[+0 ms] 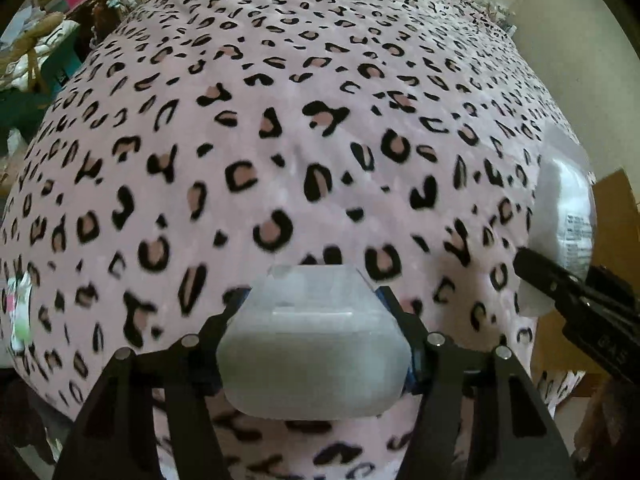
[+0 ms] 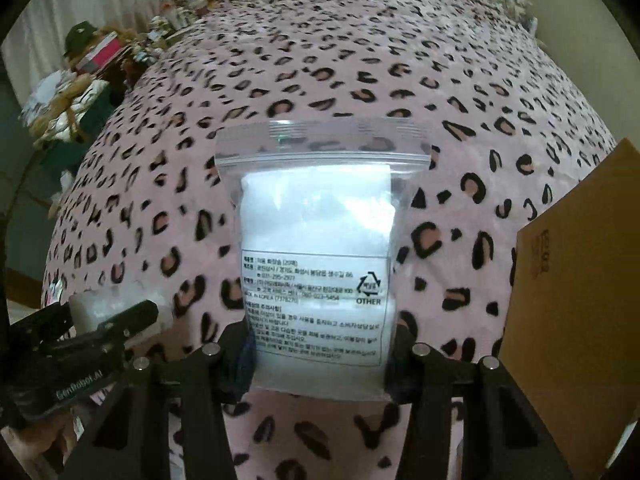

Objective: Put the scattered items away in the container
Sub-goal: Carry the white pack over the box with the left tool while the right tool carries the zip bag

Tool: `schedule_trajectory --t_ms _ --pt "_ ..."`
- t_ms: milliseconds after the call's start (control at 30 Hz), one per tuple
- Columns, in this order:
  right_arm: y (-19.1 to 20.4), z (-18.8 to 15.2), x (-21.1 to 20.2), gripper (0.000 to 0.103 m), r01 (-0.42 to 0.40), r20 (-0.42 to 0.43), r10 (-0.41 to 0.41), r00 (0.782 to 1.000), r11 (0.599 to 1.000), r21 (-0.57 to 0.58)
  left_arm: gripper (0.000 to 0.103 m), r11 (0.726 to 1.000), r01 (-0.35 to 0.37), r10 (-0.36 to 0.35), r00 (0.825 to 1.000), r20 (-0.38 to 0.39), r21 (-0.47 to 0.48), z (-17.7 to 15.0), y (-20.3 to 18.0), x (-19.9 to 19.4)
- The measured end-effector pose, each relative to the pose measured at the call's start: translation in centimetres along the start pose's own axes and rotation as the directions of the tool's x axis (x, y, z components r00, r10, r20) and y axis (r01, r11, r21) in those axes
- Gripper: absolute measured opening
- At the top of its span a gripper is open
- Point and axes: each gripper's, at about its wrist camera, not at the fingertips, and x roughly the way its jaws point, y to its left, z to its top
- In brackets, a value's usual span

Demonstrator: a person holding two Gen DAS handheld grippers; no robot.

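Note:
My left gripper is shut on a translucent white plastic box, held above the leopard-print blanket. My right gripper is shut on a clear zip bag of white cotton pads with a printed label, held upright over the blanket. The bag also shows at the right edge of the left wrist view, with the right gripper's finger below it. The left gripper and its white box show at the lower left of the right wrist view. A brown cardboard box stands at the right.
The cardboard box also shows at the right edge of the left wrist view. A cluttered shelf with boxes and soft toys runs along the bed's left side. A small patterned item lies at the blanket's left edge.

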Motion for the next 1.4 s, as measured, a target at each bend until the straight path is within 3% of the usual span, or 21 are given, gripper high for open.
schedule_trajectory --t_ms 267,800,1200,1400 --pt "2.2 -1.7 -2.9 0.05 -0.011 0.045 0.013 0.999 0.998 -0.054 0.064 1.0 -0.02 0.02 0.999 0.036 0.008 -3.4 -0.7 -3.6" --pt "0.9 -5.5 -9.4 0.05 -0.038 0.131 0.049 0.99 0.996 -0.083 0.064 0.997 -0.051 0.042 0.989 0.141 0.06 -7.9 -4.9 -11.1" --pt "-2.9 -8.5 -14.4 0.05 -0.083 0.076 0.096 0.993 0.985 -0.153 0.064 0.984 -0.024 -0.002 0.99 0.142 0.177 -9.1 -12.3 -14.4" --pt "-6.1 -8.0 -18.1 0.05 -0.07 0.087 0.088 0.992 0.979 -0.193 0.064 0.959 0.014 -0.048 0.992 0.116 0.285 -8.2 -17.1 -15.5"
